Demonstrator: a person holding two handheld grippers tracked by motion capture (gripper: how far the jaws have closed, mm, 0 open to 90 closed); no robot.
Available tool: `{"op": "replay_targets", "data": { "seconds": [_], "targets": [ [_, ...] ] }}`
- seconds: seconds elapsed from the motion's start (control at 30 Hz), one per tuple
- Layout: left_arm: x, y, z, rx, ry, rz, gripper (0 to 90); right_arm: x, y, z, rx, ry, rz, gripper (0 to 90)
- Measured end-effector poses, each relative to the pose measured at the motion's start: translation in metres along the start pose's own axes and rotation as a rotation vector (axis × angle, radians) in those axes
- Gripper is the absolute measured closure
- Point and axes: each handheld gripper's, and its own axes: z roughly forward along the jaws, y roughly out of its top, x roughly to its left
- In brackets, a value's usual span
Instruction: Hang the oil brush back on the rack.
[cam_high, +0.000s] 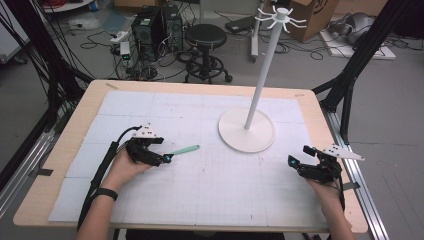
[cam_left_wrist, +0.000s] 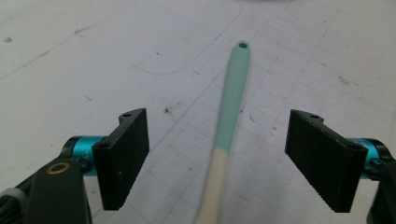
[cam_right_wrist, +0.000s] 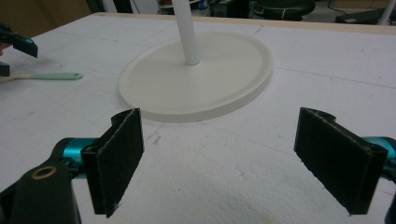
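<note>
Utensil (cam_left_wrist: 232, 102) lies between left claw's (cam_high: 167, 159) parted pads, untouched.

Black hand-held gripper (cam_high: 168, 158) on each side: ribbed black pads (cam_left_wrist: 122, 156), teal collars, brass-ringed screw, grey triangular top plate, trailing black cable; dark wristband on left.

White hook stand (cam_high: 248, 131) on gridded mat (cam_high: 210, 180), wooden table (cam_high: 60, 150) — black stool (cam_high: 206, 37), cardboard box (cam_high: 312, 15) behind
</note>
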Motion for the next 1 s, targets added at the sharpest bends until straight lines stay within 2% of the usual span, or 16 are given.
{"op": "replay_targets", "data": {
  "seconds": [0.13, 0.23, 0.33, 0.43, 0.57, 0.63, 0.8, 1.0],
  "targets": [
    [0.000, -0.005, 0.002, -0.002, 0.005, -0.001, 25.9, -0.001, 0.000, -0.001, -0.001, -0.003, 0.001, 14.7],
    [-0.001, -0.006, 0.004, 0.015, 0.008, 0.017, 29.1, -0.001, 0.000, -0.001, 0.000, -0.004, 0.002, 14.8],
    [-0.002, -0.007, 0.006, 0.025, 0.017, 0.034, 35.4, -0.001, 0.000, -0.001, -0.002, -0.004, 0.003, 14.8],
    [-0.002, -0.010, 0.009, 0.040, 0.013, 0.031, 42.9, -0.001, 0.000, -0.002, -0.007, -0.006, -0.003, 14.8],
    [0.000, -0.011, 0.007, 0.028, 0.021, 0.032, 54.3, -0.001, 0.000, -0.002, -0.004, -0.009, -0.001, 14.9],
    [0.000, -0.011, 0.007, 0.025, 0.023, 0.030, 57.1, -0.002, 0.000, -0.002, -0.005, -0.009, -0.003, 14.9],
    [-0.005, -0.013, 0.007, 0.014, 0.011, 0.060, 67.8, -0.002, 0.000, -0.003, -0.005, -0.008, -0.007, 14.9],
    [-0.005, -0.012, 0.007, 0.020, 0.001, 0.050, 78.9, -0.001, 0.000, -0.004, -0.003, -0.008, -0.004, 14.9]
  ]
}}
